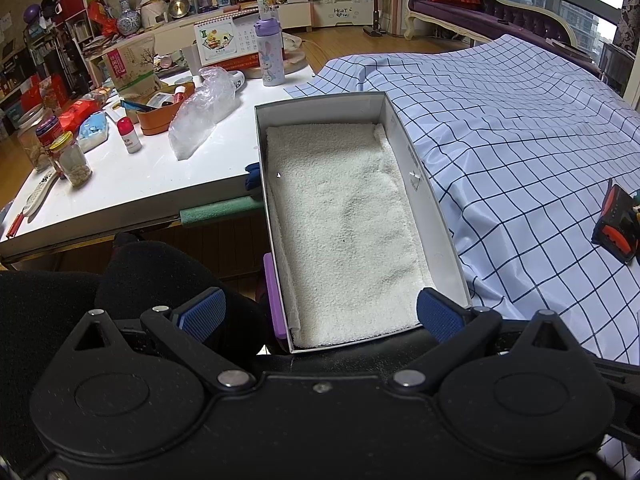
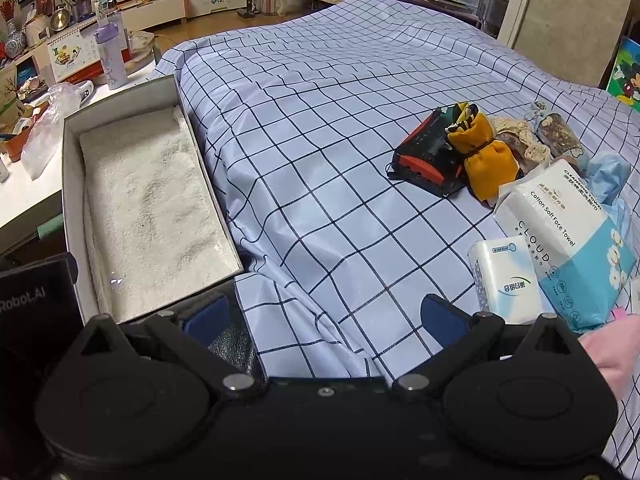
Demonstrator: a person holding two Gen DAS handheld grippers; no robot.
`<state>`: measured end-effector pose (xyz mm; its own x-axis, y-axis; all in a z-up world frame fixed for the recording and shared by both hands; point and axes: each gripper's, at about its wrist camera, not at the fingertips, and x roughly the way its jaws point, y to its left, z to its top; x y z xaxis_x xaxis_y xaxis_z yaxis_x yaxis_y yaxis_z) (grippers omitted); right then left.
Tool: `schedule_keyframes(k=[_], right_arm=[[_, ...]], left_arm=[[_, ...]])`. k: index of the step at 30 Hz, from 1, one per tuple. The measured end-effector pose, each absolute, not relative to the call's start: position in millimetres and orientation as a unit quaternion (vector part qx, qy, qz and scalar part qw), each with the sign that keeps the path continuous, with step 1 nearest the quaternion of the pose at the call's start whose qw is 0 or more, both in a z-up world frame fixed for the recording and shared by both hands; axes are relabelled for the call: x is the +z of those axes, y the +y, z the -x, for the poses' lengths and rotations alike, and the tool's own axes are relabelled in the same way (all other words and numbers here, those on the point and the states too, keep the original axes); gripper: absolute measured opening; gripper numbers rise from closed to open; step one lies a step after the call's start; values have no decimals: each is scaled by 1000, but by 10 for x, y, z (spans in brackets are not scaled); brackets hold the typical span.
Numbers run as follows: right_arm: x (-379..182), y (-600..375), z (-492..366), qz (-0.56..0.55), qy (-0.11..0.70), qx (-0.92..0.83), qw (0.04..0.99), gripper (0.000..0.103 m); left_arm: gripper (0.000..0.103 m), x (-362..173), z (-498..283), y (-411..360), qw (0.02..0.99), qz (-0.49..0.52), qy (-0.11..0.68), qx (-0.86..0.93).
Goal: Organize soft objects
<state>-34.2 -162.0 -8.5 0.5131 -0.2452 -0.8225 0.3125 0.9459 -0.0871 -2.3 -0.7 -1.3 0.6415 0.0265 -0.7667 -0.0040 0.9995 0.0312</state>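
A white cardboard box [image 1: 404, 148] lies at the left edge of the checked cloth, with a folded white towel [image 1: 344, 232] lying flat inside it. It also shows in the right wrist view [image 2: 72, 216]. My left gripper [image 1: 320, 314] is open and empty, just short of the box's near end. My right gripper [image 2: 324, 314] is open and empty above the cloth. To its right lie soft goods: a face towel pack [image 2: 568, 240], a small tissue pack [image 2: 504, 276], a yellow pouch [image 2: 486, 160], a lace pouch [image 2: 520, 136] and a patterned pouch [image 2: 558, 130].
A black and orange device [image 2: 428, 160] lies beside the yellow pouch, also at the right edge of the left wrist view [image 1: 616, 226]. A cluttered white table [image 1: 132, 184] with jars, a plastic bag [image 1: 200, 112] and a purple bottle [image 1: 270, 52] stands left of the box.
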Motion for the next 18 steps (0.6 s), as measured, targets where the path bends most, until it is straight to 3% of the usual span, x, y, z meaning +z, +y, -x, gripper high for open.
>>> schedule_keyframes(k=[18], right_arm=[[-139,-1633,359,-34,476,-163,864,102]], left_arm=[[99,-80,5,-78,897,-27,441,-2]])
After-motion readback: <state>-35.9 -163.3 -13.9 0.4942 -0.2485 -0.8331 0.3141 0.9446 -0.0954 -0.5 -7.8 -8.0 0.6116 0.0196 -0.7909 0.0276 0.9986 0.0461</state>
